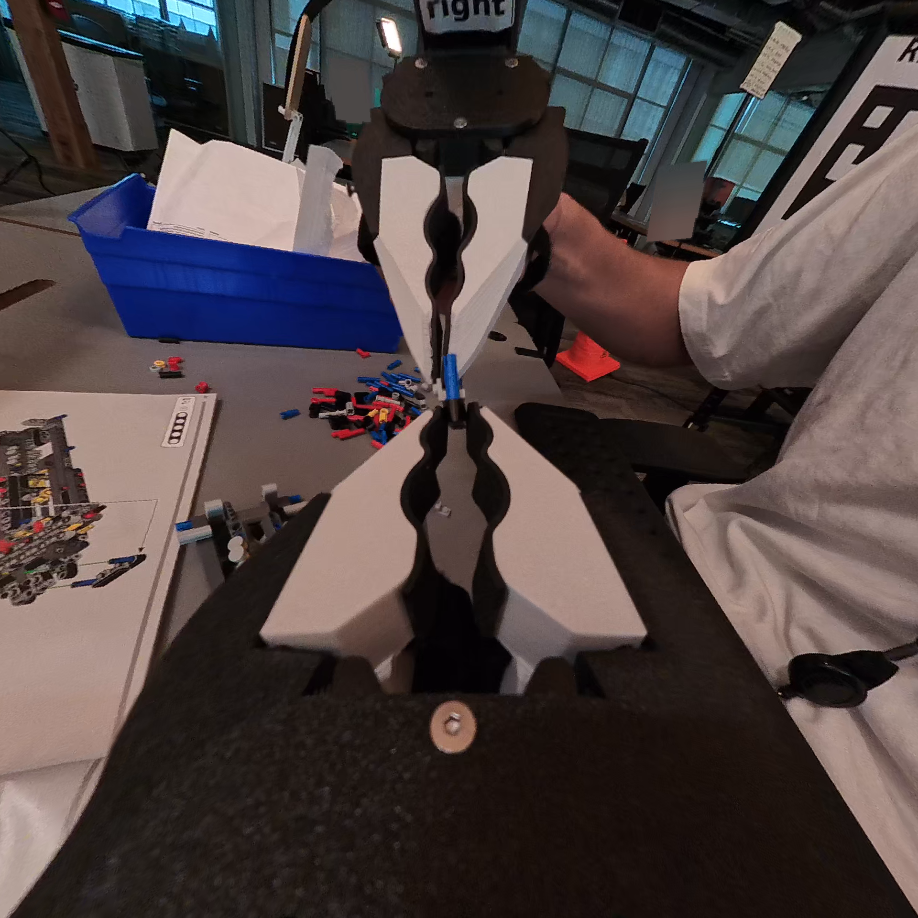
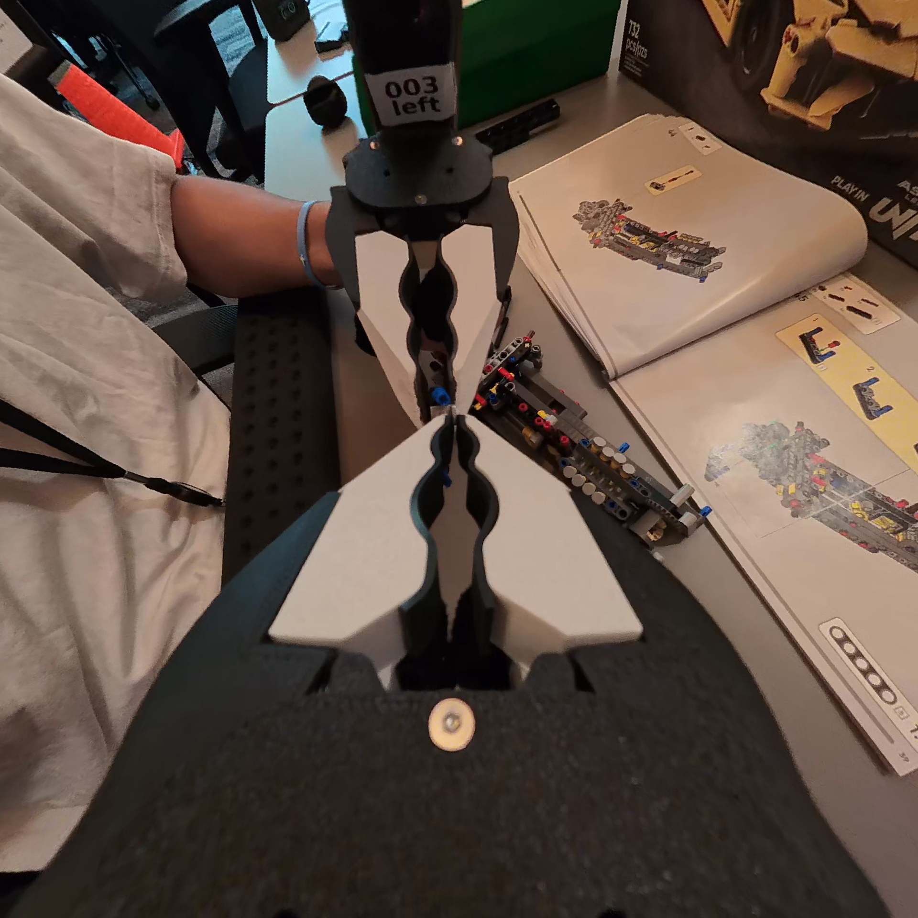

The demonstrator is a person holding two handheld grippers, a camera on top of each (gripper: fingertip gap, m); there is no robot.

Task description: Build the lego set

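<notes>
**brickfan22:** So your two grippers meet tip to tip above the table edge. Your right gripper [image 1: 443, 385] has its jaws pinched on a small blue pin [image 1: 451, 377], which stands upright between the white fingertips. Your left gripper [image 1: 454, 415] comes in from the near side, jaws nearly together on a short black piece [image 1: 455, 413] that touches the pin's lower end.

**umi_tinkerer:** Agreed on the right one. From your right wrist view, though, the left gripper [image 2: 439, 400] seems to clamp a dark beam with a blue pin end [image 2: 440, 396] showing at the tips. What the right gripper's [image 2: 454, 422] own tips hold is hidden there; I can't tell.

**brickfan22:** Where's the rest of the set?

**umi_tinkerer:** Your half-built chassis [image 2: 586, 447] lies on the grey table [image 2: 536, 308], just right of the gripper tips and beside the open instruction booklet [image 2: 695, 238]. The set's box [image 2: 775, 74] stands behind the booklet.

**brickfan22:** And the loose parts pile [image 1: 367, 407] sits on the table in the left wrist view, beyond the tips to their left, near a blue bin [image 1: 238, 293] stuffed with white paper. An orange cone [image 1: 587, 356] sits farther off beside your forearm.
</notes>
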